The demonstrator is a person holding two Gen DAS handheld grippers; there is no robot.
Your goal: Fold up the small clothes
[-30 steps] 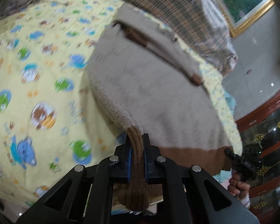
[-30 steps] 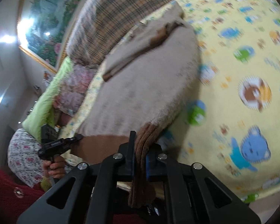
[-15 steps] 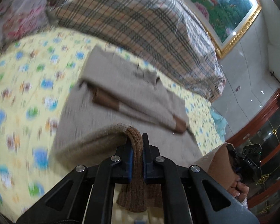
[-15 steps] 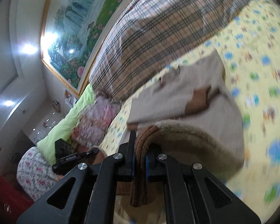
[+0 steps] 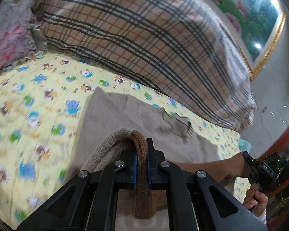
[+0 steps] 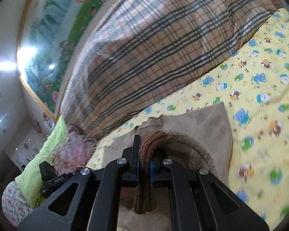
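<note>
A small beige knitted sweater (image 5: pixel 113 115) with a brown ribbed hem lies on a yellow cartoon-print sheet (image 5: pixel 28 100). My left gripper (image 5: pixel 141 154) is shut on the brown hem at one bottom corner, folded up over the sweater's upper part. My right gripper (image 6: pixel 144 154) is shut on the brown hem at the other corner, and the sweater (image 6: pixel 208 123) shows beyond it. The collar (image 5: pixel 179 123) lies just ahead of the lifted hem. The right gripper also shows in the left wrist view (image 5: pixel 260 169), and the left gripper shows in the right wrist view (image 6: pixel 52 177).
A large plaid blanket (image 5: pixel 144 38) is heaped along the far side of the bed, also in the right wrist view (image 6: pixel 154 48). Floral bedding (image 5: pixel 7 38) lies at the left, a green pillow (image 6: pixel 42 161) beside it. A framed painting (image 5: pixel 250 9) hangs on the wall.
Both grippers have carried the brown hem up and forward over the sweater toward the collar. The folded sleeves are now covered by the lifted lower half.
</note>
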